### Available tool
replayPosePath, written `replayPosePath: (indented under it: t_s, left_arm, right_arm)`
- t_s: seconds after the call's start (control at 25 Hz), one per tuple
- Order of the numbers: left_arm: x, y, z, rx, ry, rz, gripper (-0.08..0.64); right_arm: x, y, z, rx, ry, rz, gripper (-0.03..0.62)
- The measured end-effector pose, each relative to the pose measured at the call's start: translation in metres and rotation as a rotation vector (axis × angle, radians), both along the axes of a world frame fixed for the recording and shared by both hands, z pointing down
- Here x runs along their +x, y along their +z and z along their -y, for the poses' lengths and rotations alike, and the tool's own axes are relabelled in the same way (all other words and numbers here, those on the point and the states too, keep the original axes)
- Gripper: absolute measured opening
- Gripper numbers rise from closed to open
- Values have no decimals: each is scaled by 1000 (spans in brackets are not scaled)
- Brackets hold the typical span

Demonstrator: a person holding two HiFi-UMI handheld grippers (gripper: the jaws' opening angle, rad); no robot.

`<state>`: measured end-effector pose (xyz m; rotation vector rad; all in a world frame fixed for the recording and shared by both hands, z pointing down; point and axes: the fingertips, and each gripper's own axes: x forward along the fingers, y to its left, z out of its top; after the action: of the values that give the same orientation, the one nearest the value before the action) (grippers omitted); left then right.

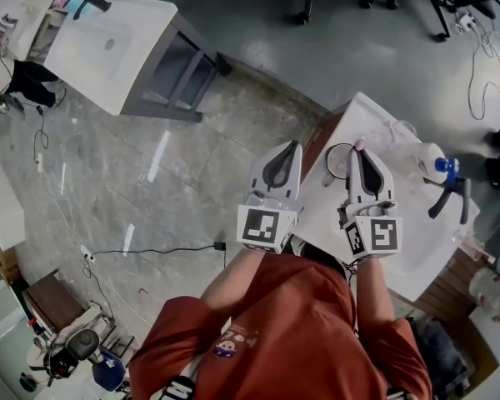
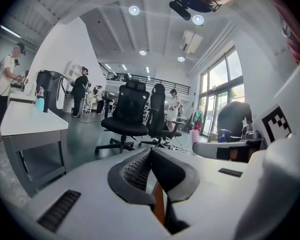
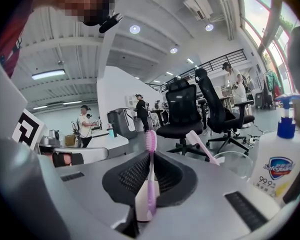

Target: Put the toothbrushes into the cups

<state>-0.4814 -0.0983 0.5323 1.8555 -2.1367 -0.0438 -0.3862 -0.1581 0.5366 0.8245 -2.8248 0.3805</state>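
My right gripper (image 1: pixel 358 150) hangs over the white counter (image 1: pixel 417 240), shut on a pink toothbrush (image 3: pixel 150 154) that stands upright between its pads, bristle head above the fingertips. Just right of it a clear cup (image 3: pixel 237 161) holds a second pink toothbrush (image 3: pixel 202 146) that leans left. In the head view that clear cup (image 1: pixel 404 130) stands at the counter's far edge, and a dark-rimmed round cup (image 1: pixel 340 158) sits left of the right gripper. My left gripper (image 1: pixel 290 150) floats beside the counter's left edge, jaws shut with nothing in them (image 2: pixel 149 156).
A white soap bottle with a blue pump (image 3: pixel 280 159) stands at the right, next to a black faucet (image 1: pixel 450 198). Another white table (image 1: pixel 108 48) is at the far left. Office chairs (image 2: pixel 125 119) and floor cables (image 1: pixel 150 250) lie beyond. Several people stand in the background.
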Motion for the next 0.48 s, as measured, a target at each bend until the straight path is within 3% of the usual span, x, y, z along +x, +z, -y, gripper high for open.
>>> replayPosePath:
  t_s: [0.48]
  left_arm:
    - [5,-6,-2,-7,10,19,18]
  right_arm:
    - [7,0,6,-1,22,-20,87]
